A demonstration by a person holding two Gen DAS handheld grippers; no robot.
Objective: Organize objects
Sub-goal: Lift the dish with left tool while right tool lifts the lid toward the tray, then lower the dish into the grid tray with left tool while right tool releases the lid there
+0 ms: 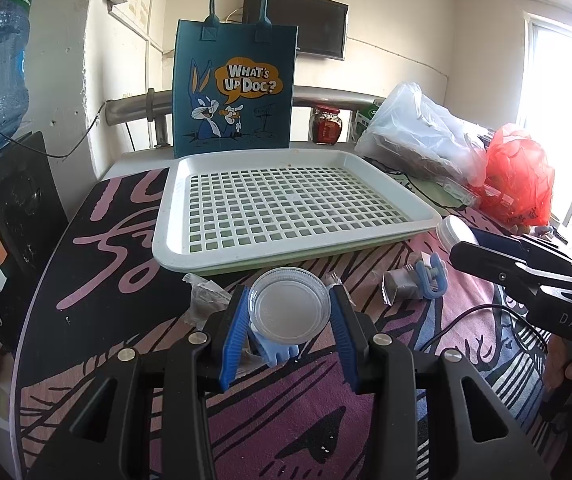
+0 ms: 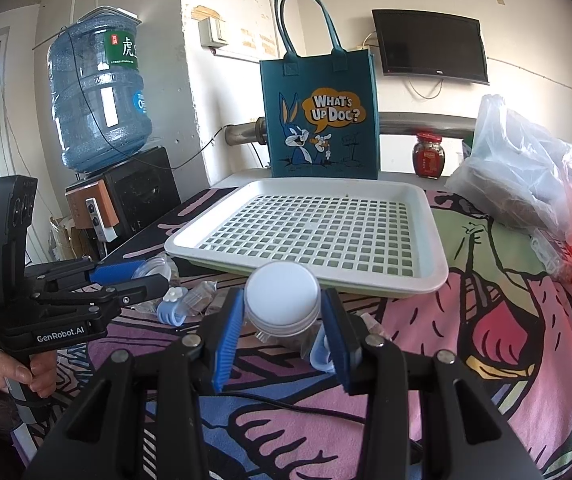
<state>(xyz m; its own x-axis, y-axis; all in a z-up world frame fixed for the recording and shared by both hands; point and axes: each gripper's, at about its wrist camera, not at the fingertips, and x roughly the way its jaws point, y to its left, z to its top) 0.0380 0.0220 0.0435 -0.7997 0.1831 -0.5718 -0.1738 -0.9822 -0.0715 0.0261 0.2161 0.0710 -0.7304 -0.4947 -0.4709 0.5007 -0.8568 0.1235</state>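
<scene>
I get bright daylight from the window on the right, blown out to white glare. The red plastic bag beside it glows. Fisheye bending and dark vignetting mark the edges; the centre stays sharp.

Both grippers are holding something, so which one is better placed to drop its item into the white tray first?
Probably the left. The left gripper, shut on the clear lid, faces the white tray squarely near its front rim. The right gripper, holding the white-capped jar, sits off the tray's right corner.
</scene>
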